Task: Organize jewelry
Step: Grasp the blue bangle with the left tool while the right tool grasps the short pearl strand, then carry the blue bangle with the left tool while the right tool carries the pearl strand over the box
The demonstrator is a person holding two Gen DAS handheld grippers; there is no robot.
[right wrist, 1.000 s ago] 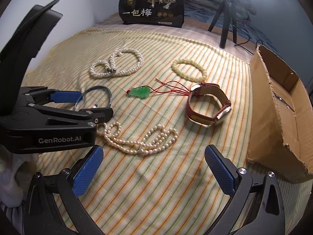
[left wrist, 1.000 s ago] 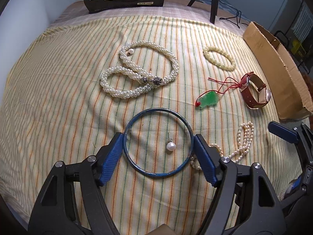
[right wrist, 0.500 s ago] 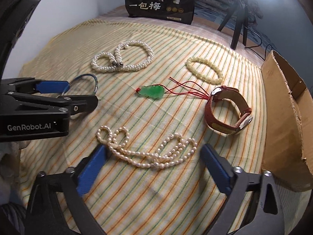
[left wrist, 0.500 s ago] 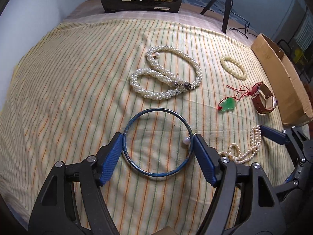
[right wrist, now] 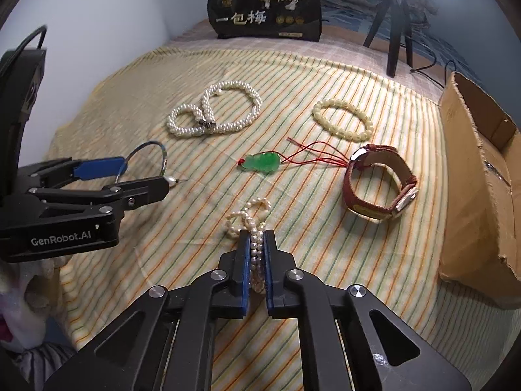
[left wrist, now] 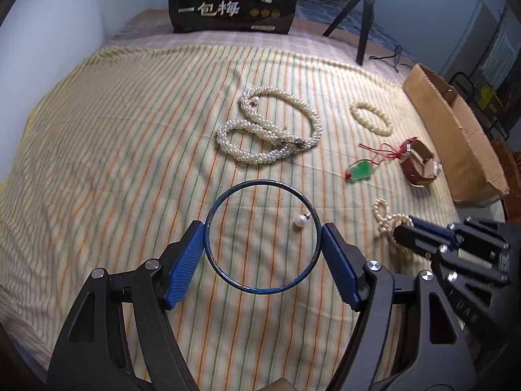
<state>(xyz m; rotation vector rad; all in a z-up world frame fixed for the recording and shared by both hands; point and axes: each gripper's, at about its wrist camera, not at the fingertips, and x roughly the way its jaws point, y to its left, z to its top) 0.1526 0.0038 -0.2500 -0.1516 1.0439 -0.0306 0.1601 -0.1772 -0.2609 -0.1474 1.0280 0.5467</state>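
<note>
Blue thin metal bangle (left wrist: 261, 236) clamped in left tool (left wrist: 262, 254); right tool (right wrist: 257, 244) pinching small-bead pearl strand (right wrist: 249, 218); next: carry to cardboard box (right wrist: 482, 176), 2 o'clock.

The left hand-held gripper (left wrist: 262, 241) fills the lower middle of its own view, its two blue-padded fingers (left wrist: 184, 260) spread wide and pressing against opposite sides of a ring. In the right wrist view it enters from the left edge, seen side-on. The right hand-held gripper (right wrist: 255, 244) sits at the lower centre of its view, fingers drawn close with only a narrow gap, clamped on a strand of beads. In the left wrist view it shows at the lower right.
</note>
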